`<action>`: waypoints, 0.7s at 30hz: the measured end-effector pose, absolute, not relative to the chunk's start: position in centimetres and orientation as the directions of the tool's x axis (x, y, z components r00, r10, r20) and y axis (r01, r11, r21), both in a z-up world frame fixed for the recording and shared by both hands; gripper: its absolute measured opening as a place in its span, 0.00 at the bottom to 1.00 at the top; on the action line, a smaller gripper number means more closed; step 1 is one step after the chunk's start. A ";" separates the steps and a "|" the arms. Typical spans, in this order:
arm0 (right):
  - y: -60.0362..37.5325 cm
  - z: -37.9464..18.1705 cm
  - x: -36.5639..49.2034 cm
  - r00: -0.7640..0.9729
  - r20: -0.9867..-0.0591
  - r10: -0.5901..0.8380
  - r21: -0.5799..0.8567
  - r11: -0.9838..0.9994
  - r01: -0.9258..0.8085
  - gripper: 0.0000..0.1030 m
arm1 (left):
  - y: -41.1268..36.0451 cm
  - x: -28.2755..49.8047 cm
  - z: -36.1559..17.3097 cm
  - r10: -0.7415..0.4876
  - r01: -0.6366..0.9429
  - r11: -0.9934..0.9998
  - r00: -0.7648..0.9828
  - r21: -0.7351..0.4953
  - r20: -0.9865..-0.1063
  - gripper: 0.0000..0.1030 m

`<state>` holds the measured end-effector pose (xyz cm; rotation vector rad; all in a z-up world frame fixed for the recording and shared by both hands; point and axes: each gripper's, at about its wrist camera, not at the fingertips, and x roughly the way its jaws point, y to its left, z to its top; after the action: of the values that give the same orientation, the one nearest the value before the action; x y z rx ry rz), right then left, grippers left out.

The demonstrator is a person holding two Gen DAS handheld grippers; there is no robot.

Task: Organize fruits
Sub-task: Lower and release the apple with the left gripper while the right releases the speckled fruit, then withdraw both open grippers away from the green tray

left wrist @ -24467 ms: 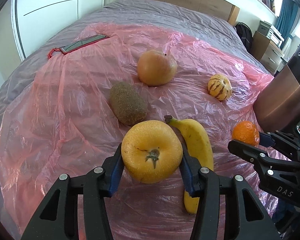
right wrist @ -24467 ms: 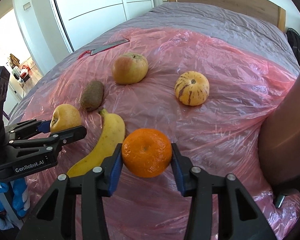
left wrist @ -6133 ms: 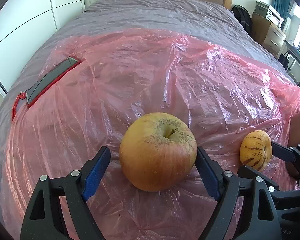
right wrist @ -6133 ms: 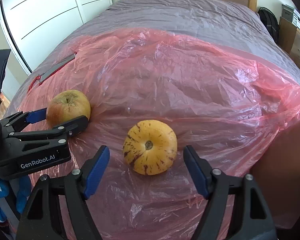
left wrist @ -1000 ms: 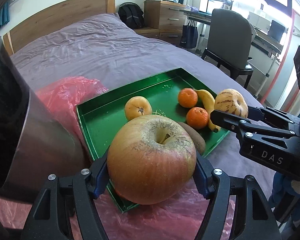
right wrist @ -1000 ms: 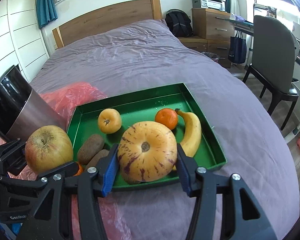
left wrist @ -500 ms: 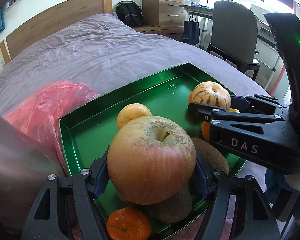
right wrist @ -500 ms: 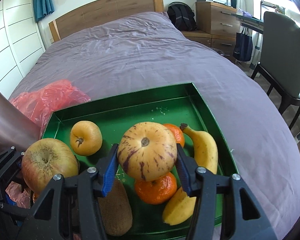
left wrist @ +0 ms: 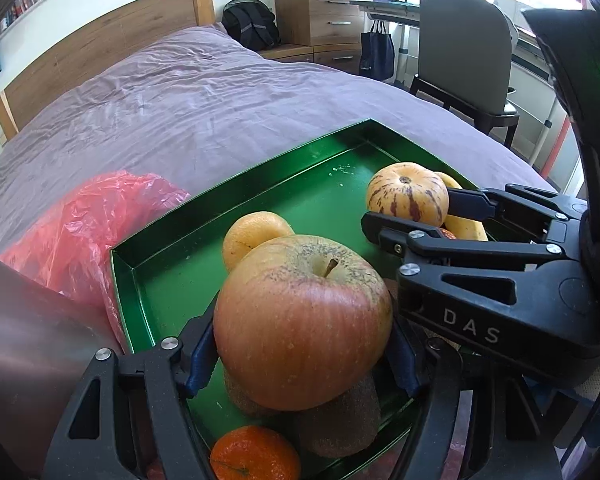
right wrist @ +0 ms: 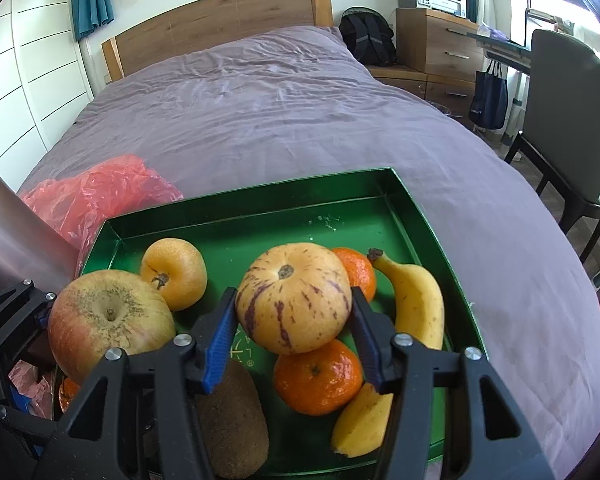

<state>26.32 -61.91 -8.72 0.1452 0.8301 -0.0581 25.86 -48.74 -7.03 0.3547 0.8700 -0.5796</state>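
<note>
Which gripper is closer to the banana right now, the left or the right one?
Right. The right gripper, holding the striped melon, hangs directly beside the banana. The left gripper, gripping the apple, sits at the tray's opposite side.

Left wrist cam sits just behind the left gripper (left wrist: 304,354), looking fwd and steeply down along its fingers, very close over the near-left part of the green tray (left wrist: 236,176); the right gripper (left wrist: 420,216) enters from its right edge. Right wrist cam rides behind the right gripper, same downward tilt, close over the tray's near-right part, w/ the left gripper at its lower-left edge. Both share the tray, the purple bed (right wrist: 300,112), wooden headboard (right wrist: 220,20), red plastic sheet (right wrist: 100,192), chair (right wrist: 568,120).
</note>
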 end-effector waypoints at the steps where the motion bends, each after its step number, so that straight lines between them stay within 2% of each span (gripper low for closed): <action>1: -61.9 -8.6 26.2 0.675 -0.738 0.005 0.107 0.988 0.109 0.45 | -48.6 25.9 -7.0 -0.328 0.605 0.794 0.507 0.058 -0.797 0.64; 2: -61.9 -8.5 26.1 0.675 -0.737 0.007 0.111 0.988 0.110 0.51 | -48.5 25.8 -6.9 -0.325 0.603 0.795 0.507 0.059 -0.798 0.64; 4: -61.9 -8.3 25.8 0.674 -0.738 0.004 0.110 0.987 0.114 0.54 | -48.3 25.6 -6.9 -0.325 0.604 0.795 0.502 0.056 -0.801 0.64; 7: -61.7 -7.8 25.4 0.675 -0.738 -0.001 0.106 0.987 0.117 0.55 | -48.1 25.1 -6.1 -0.333 0.608 0.791 0.517 0.065 -0.789 0.65; 9: -61.6 -7.3 24.8 0.679 -0.734 -0.009 0.102 0.987 0.123 0.56 | -47.9 24.6 -5.0 -0.346 0.610 0.790 0.528 0.062 -0.776 0.70; 11: -61.7 -6.6 24.1 0.686 -0.728 -0.008 0.112 0.985 0.131 0.64 | -47.5 24.1 -4.2 -0.354 0.604 0.795 0.536 0.055 -0.767 0.73; 21: -59.8 -3.8 19.5 0.691 -0.722 -0.026 0.089 0.988 0.130 0.68 | -43.6 20.2 -1.8 -0.387 0.589 0.808 0.529 -0.002 -0.756 0.74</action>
<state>19.48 -59.81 -3.75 0.1371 0.8036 -0.0872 20.18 -43.60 -1.76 0.2680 0.8279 -0.5909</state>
